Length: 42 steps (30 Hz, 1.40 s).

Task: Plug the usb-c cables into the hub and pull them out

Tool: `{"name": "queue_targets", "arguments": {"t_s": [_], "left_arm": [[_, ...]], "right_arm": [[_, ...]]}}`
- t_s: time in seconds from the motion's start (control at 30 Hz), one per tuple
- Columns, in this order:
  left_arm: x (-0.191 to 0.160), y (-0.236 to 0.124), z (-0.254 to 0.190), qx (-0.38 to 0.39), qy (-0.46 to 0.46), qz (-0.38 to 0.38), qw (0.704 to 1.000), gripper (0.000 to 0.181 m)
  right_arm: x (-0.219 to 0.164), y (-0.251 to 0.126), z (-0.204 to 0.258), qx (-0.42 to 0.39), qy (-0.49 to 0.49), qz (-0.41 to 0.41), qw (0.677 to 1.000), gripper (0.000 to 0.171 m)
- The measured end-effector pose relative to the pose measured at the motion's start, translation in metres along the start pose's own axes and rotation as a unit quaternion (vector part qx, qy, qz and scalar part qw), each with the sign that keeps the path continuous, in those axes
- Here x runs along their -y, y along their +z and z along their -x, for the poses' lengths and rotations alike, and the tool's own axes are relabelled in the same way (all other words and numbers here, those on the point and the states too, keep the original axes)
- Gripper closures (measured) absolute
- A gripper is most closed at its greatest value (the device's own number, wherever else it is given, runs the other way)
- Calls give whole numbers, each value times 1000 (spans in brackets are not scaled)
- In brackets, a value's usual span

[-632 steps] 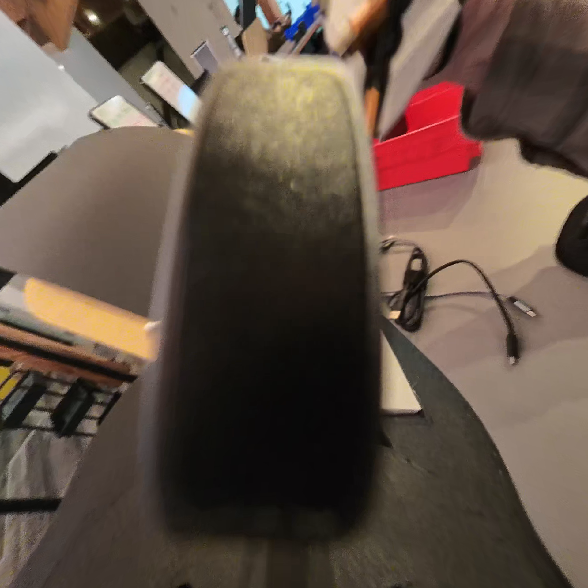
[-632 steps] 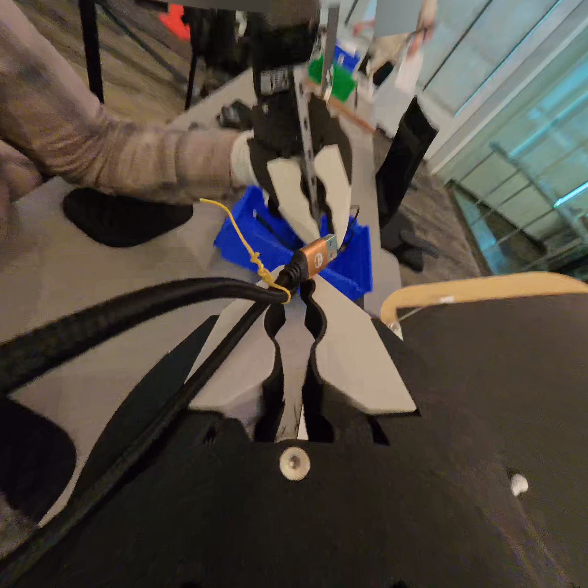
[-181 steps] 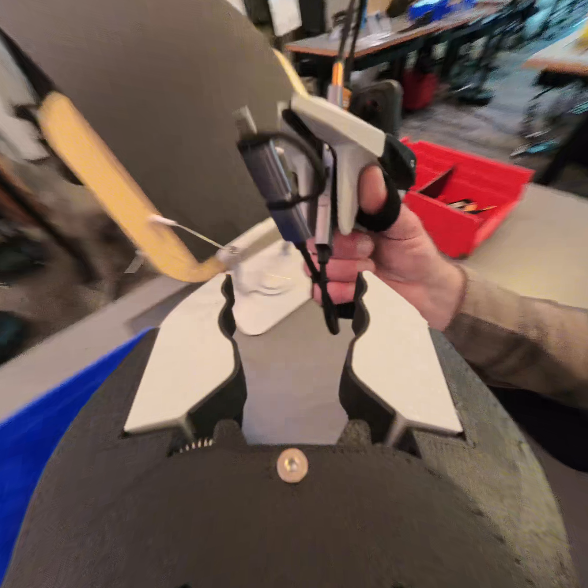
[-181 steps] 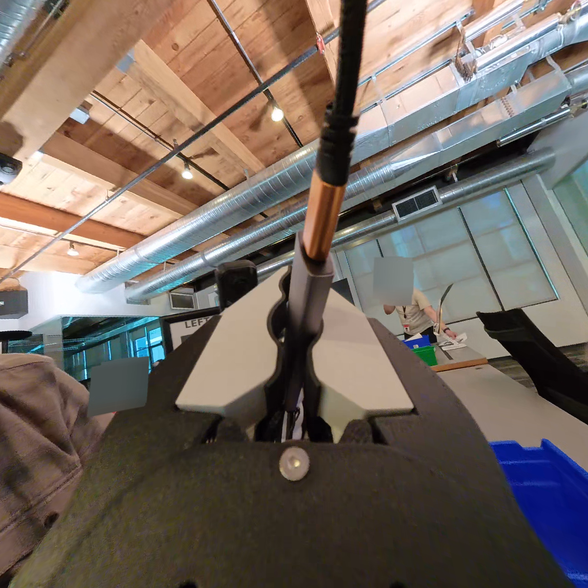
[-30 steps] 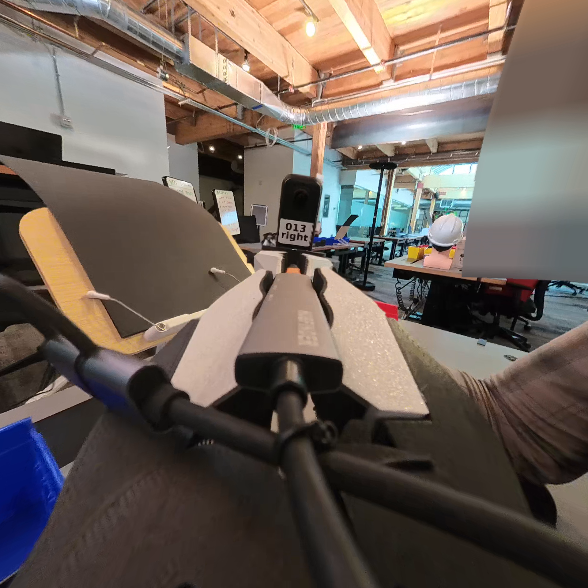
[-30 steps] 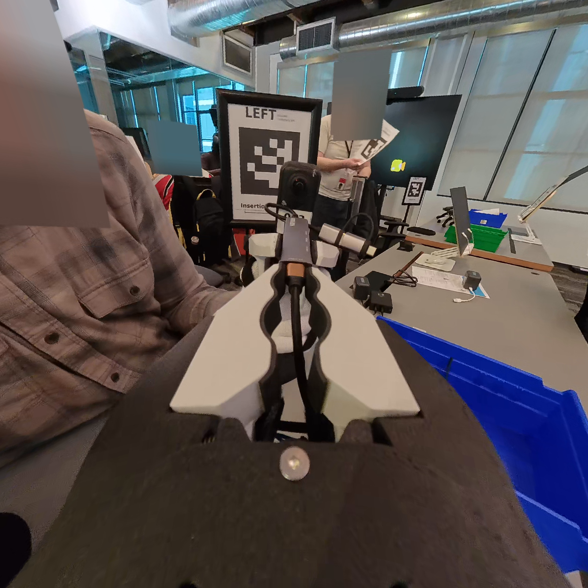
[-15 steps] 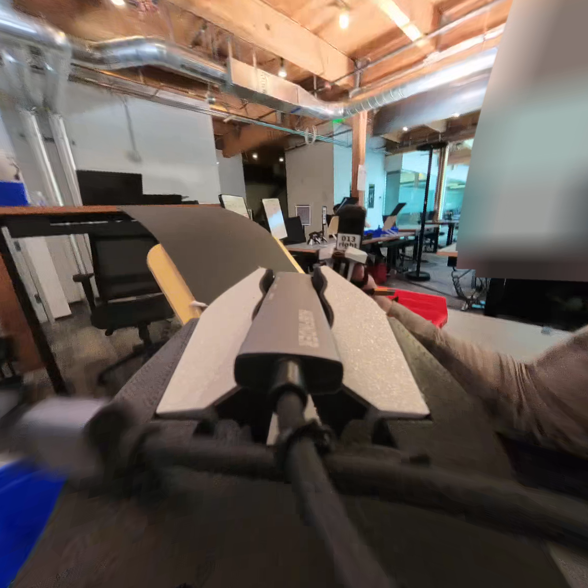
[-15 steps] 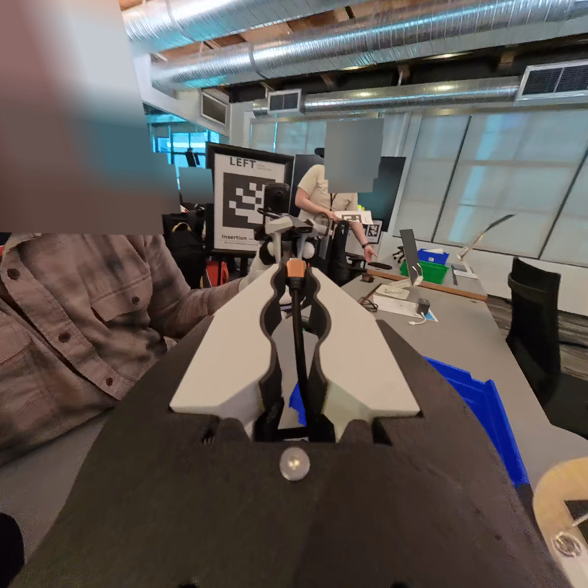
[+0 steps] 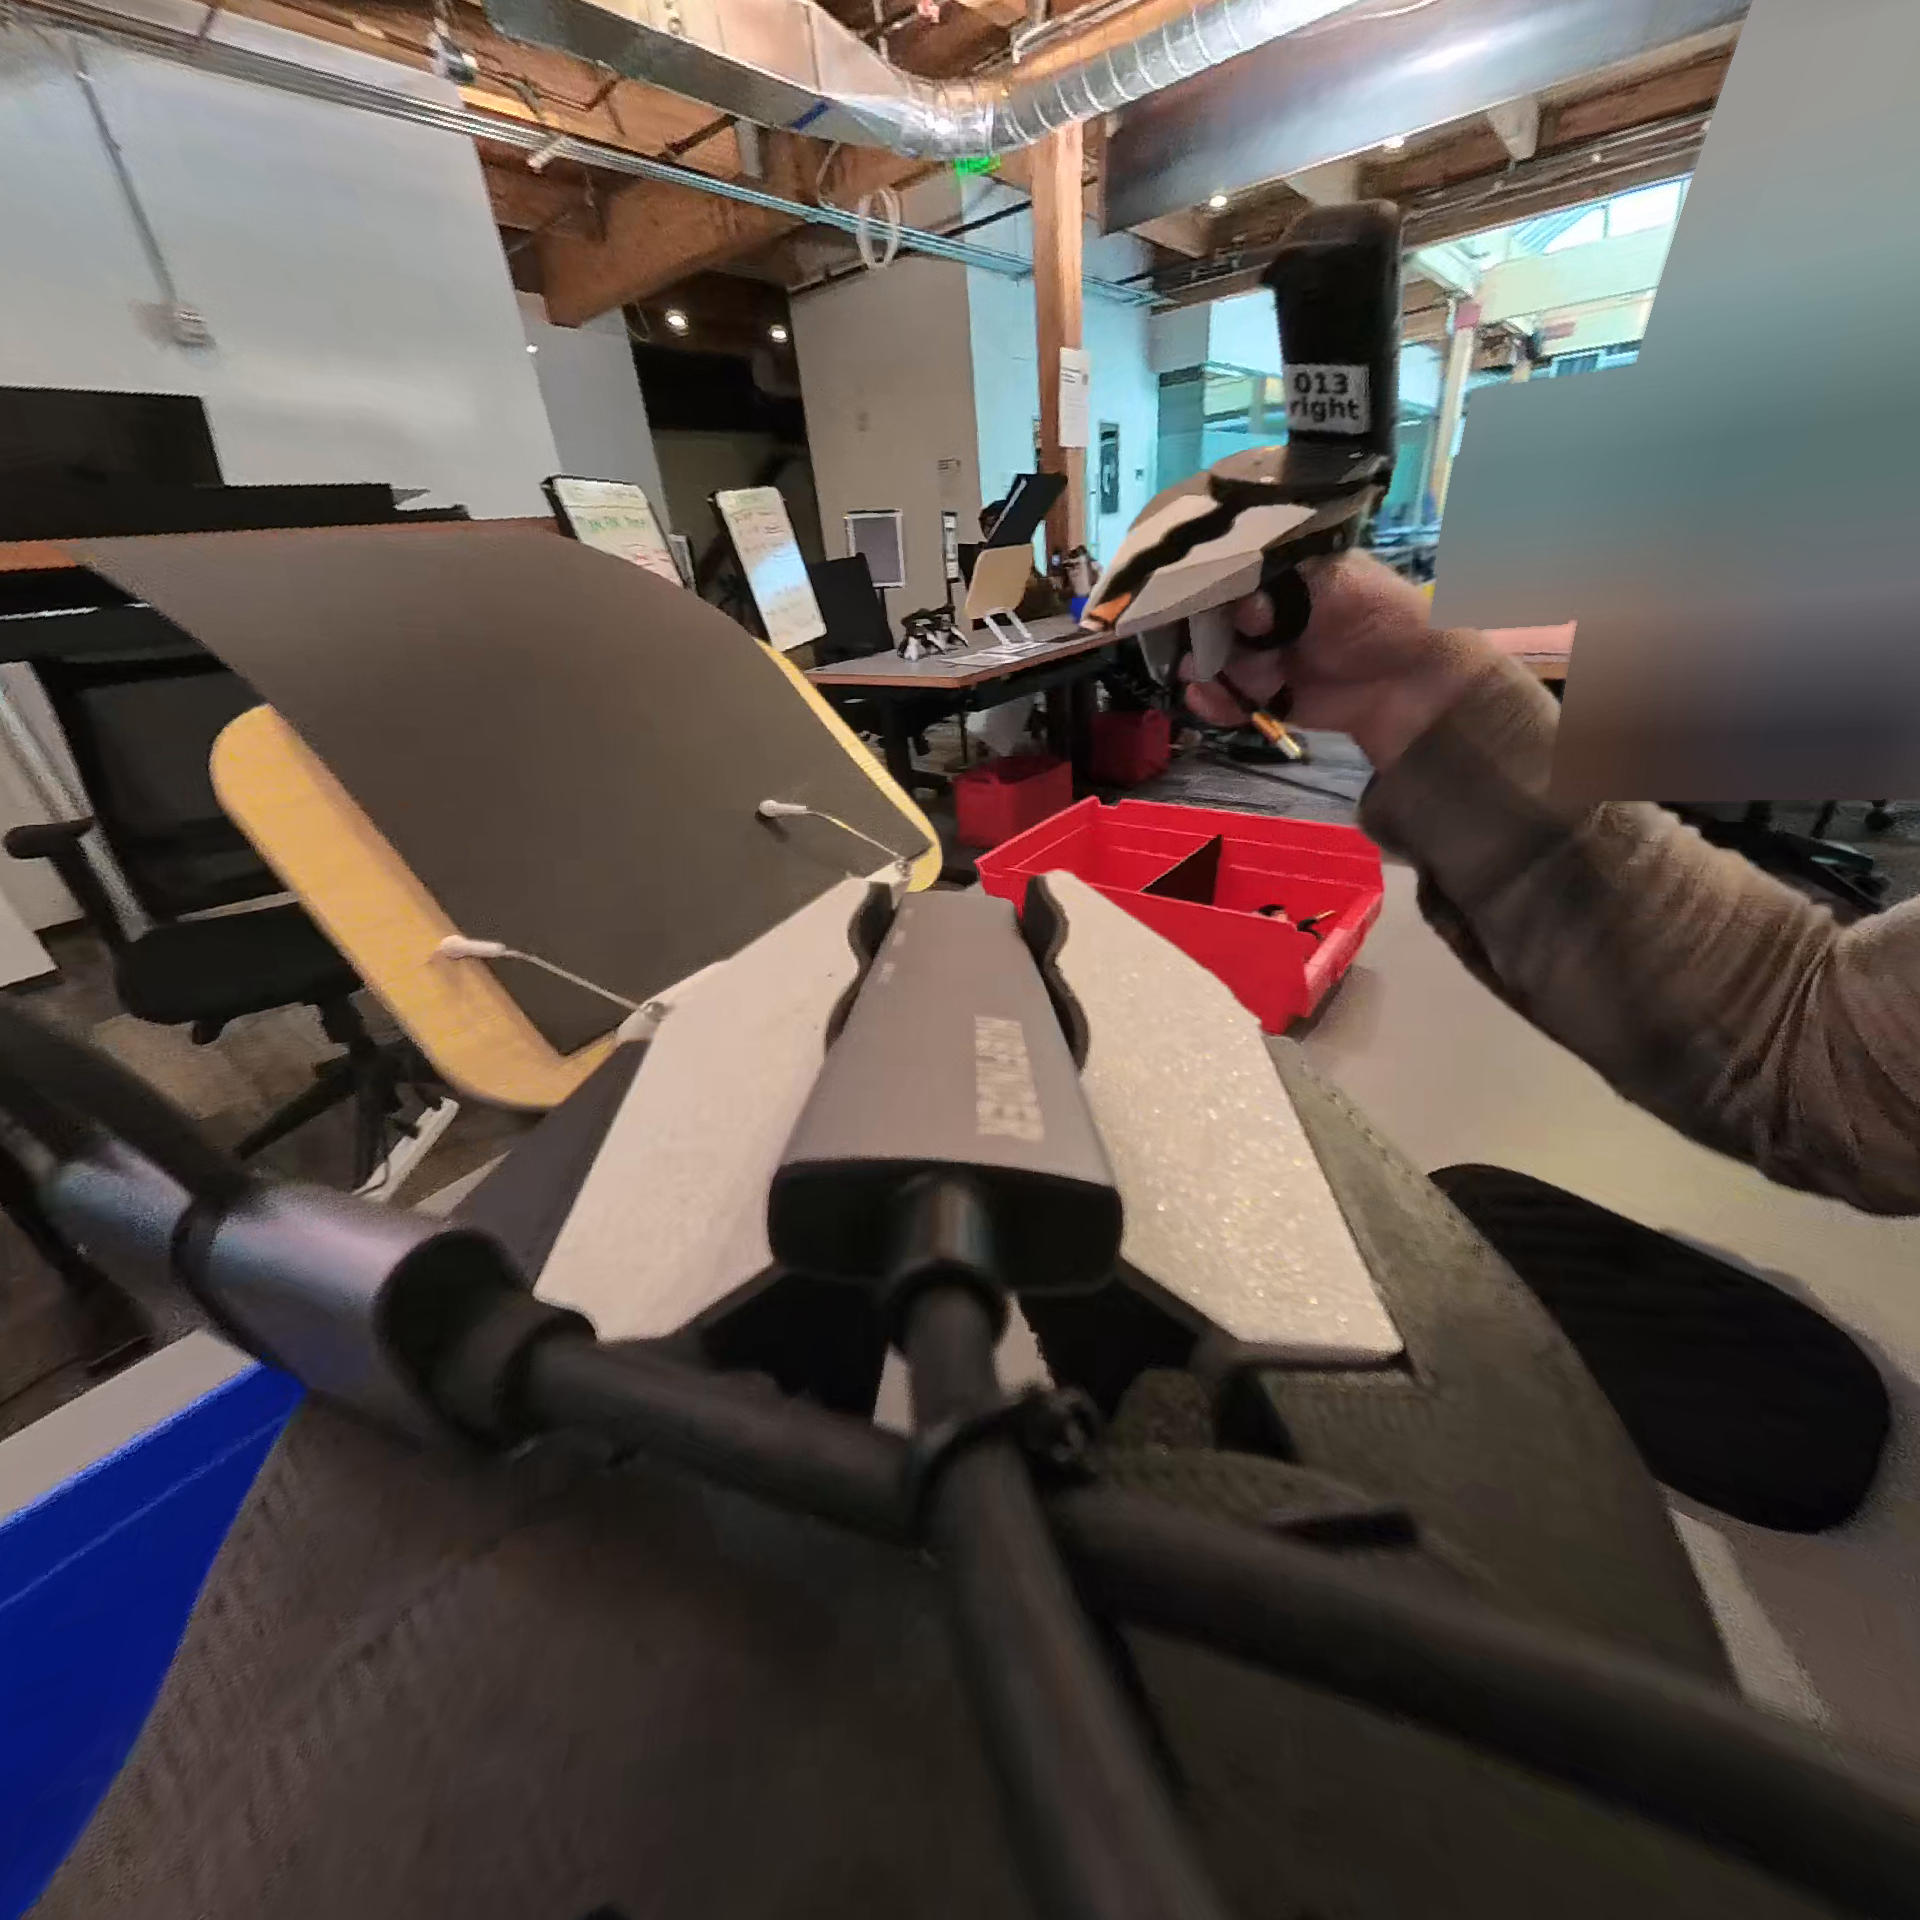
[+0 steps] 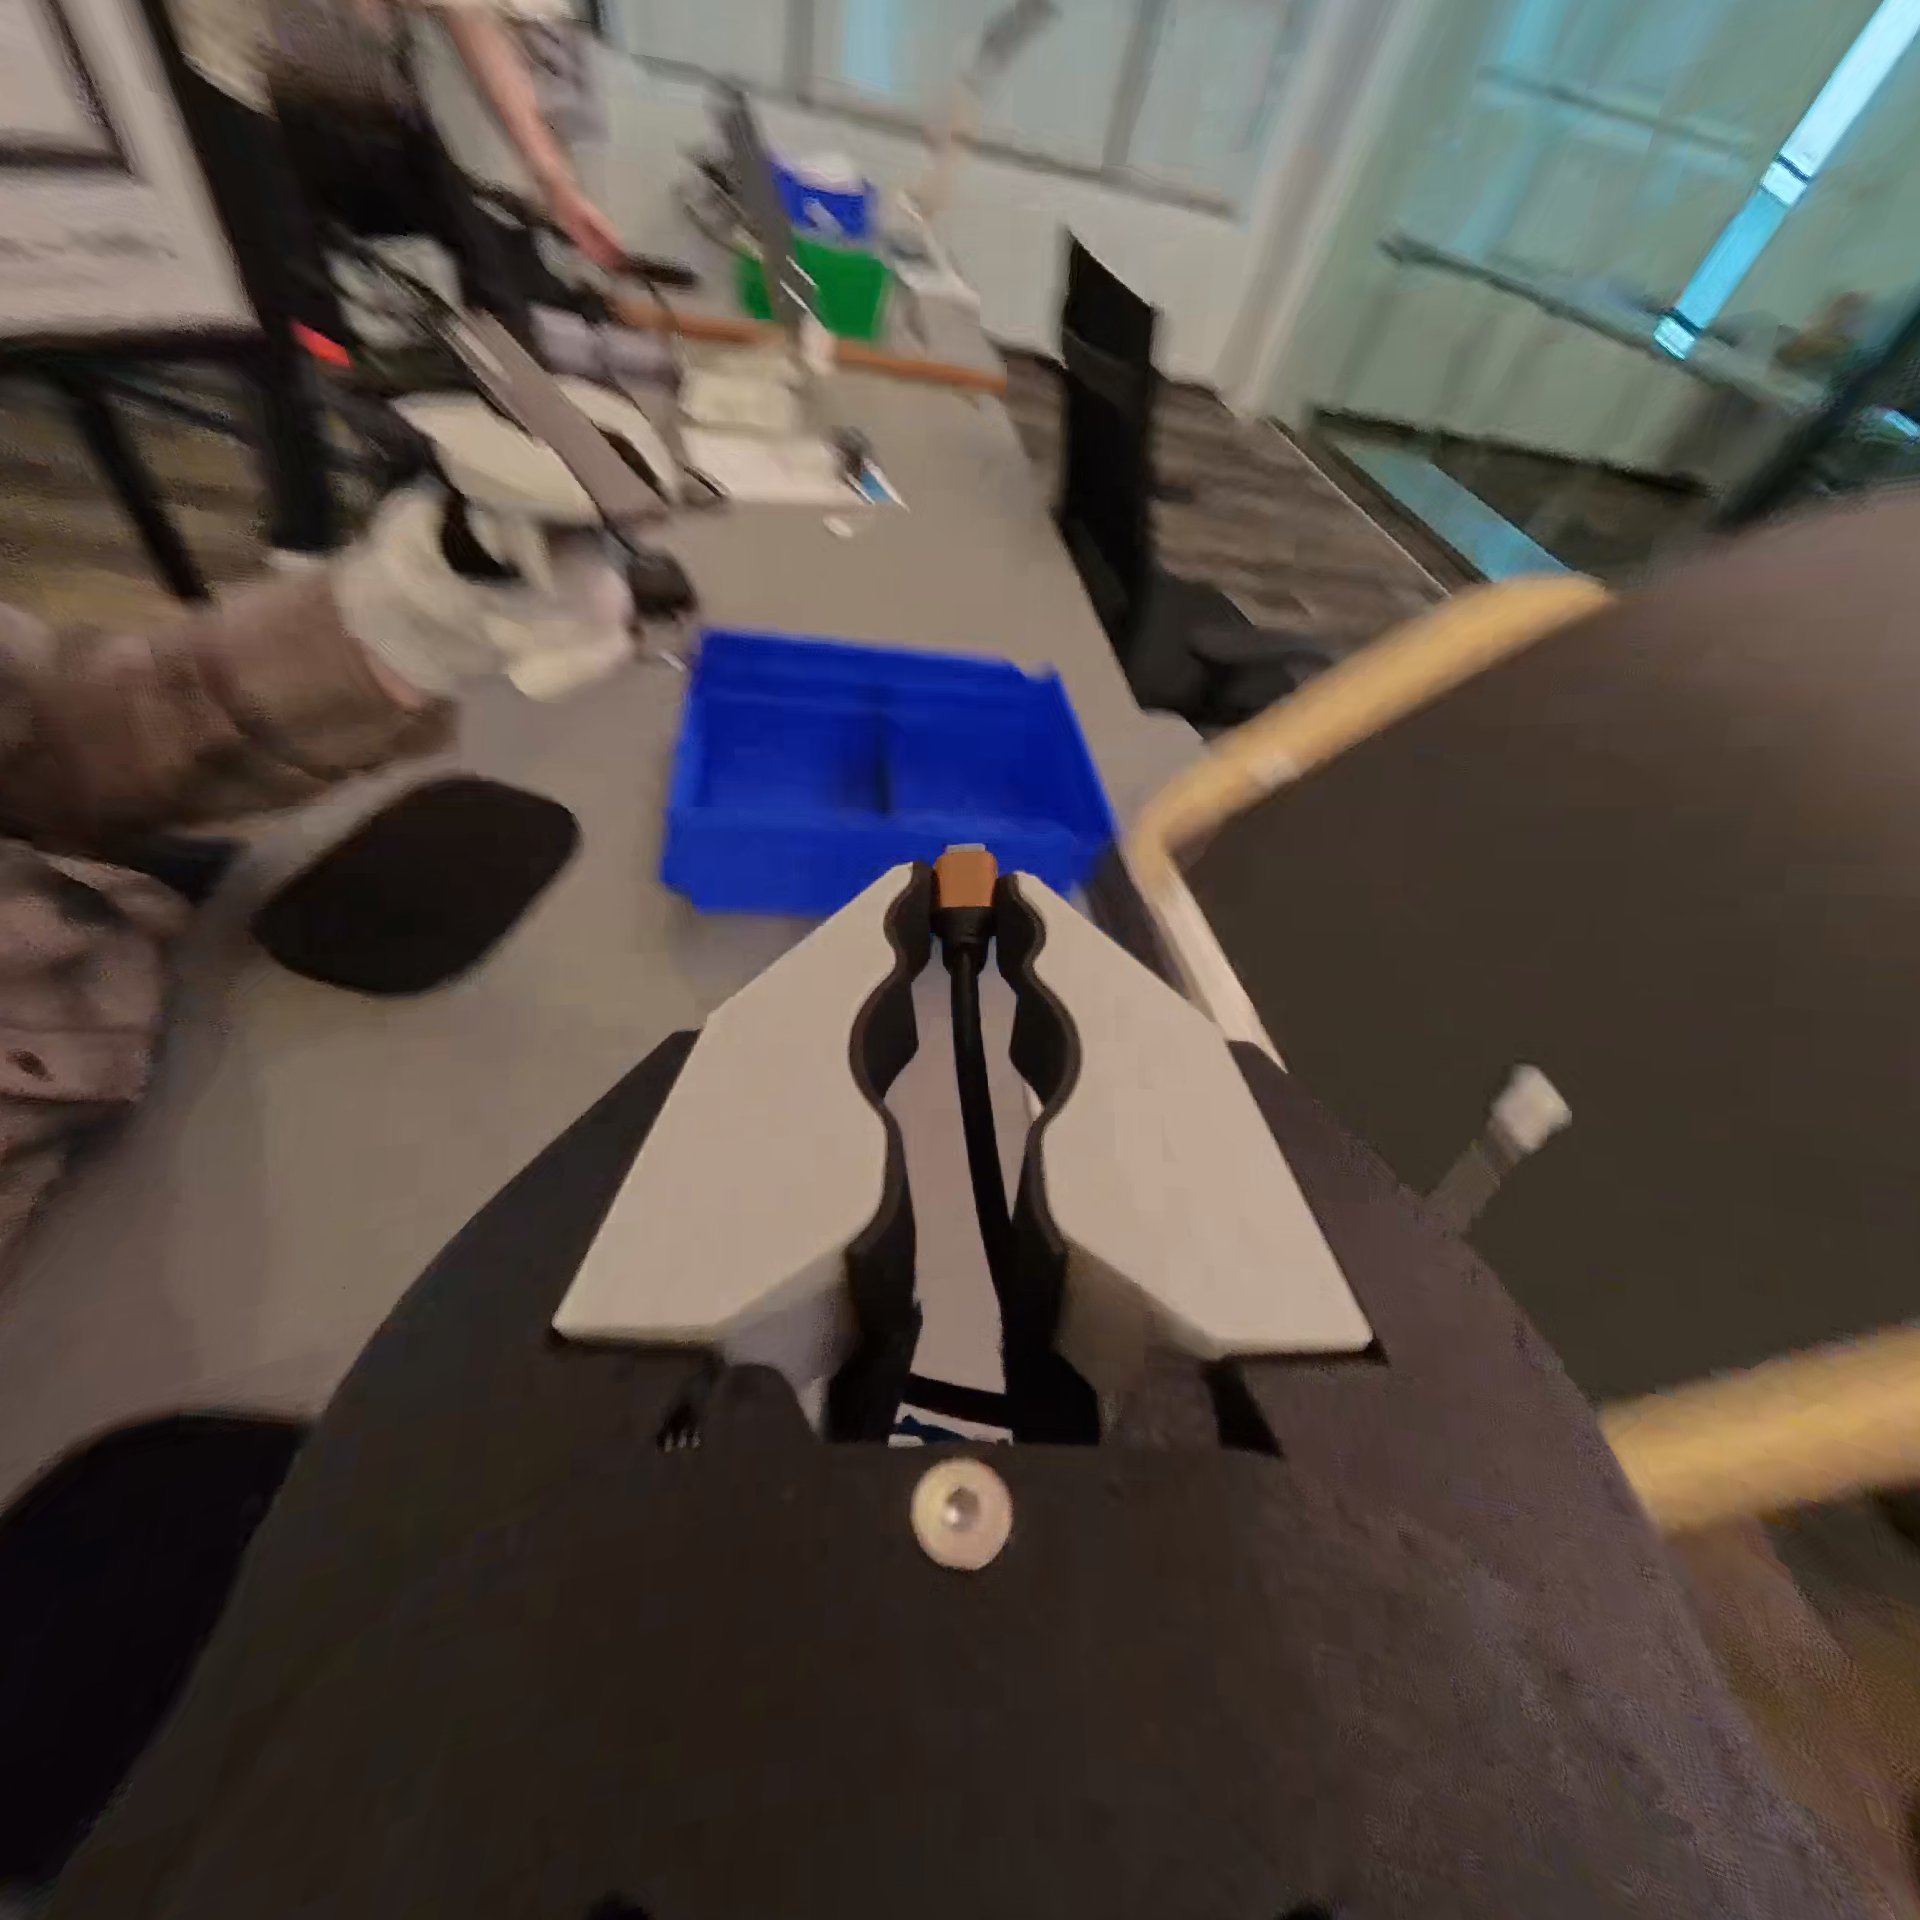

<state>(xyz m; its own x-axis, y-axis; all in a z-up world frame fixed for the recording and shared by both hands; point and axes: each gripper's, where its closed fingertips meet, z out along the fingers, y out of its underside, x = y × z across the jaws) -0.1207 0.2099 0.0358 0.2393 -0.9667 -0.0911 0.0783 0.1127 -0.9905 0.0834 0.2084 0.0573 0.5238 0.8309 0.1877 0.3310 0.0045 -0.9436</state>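
Cable (image 10: 966,883) pulled from hub (image 9: 951,1049), each tool clamped on its part

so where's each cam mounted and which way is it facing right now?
Left wrist view: on the left gripper, looking along its jaws, shut on the grey hub, toward the red bin; the right gripper and the person's hand show farther off.
Right wrist view: on the right gripper, tilted down at the grey table and blue bin; its jaws pinch the orange cable plug; the person's sleeve shows at left.
Shared: the blue bin and the person's arms.
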Motion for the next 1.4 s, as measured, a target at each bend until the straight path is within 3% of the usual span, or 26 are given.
{"name": "queue_targets", "arguments": {"t_s": [0.17,0.27,0.33,0.47,0.57,0.67,0.77,0.87,1.03,1.17,1.23,1.4], "left_arm": [[1,32,-21,-54,-8,7,999,156],[2,57,-32,-84,-6,13,996,156],[-1,76,-38,-102,-5,23,994,155],[-4,111,-49,-139,-7,36,990,156],[-5,132,-57,-162,-6,37,986,156],[-11,151,-61,-183,-13,41,982,156],[-27,164,-62,-193,-13,61,979,156],[-43,171,-66,-210,-16,64,976,156],[-81,184,-66,-197,13,113,974,156],[-111,193,-60,-155,52,169,972,156],[-116,193,-62,-158,66,173,970,156],[-116,186,-73,-195,89,181,960,156]], "right_arm": [[-108,-123,-64,-197,70,111,972,162],[-178,-163,-75,-249,102,153,951,162],[-223,-179,-77,-273,113,189,937,162],[-276,-191,-91,-334,130,169,918,162],[-320,-187,-92,-338,155,213,903,160],[-338,-180,-82,-306,206,235,899,127],[-314,-185,-77,-303,196,233,903,117],[-253,-173,-68,-288,142,205,925,109],[-118,-82,-8,-155,12,118,981,108],[-45,-14,33,-107,-104,107,983,115],[-27,16,45,-95,-142,108,979,118],[-39,68,64,10,-122,127,984,127]]}}
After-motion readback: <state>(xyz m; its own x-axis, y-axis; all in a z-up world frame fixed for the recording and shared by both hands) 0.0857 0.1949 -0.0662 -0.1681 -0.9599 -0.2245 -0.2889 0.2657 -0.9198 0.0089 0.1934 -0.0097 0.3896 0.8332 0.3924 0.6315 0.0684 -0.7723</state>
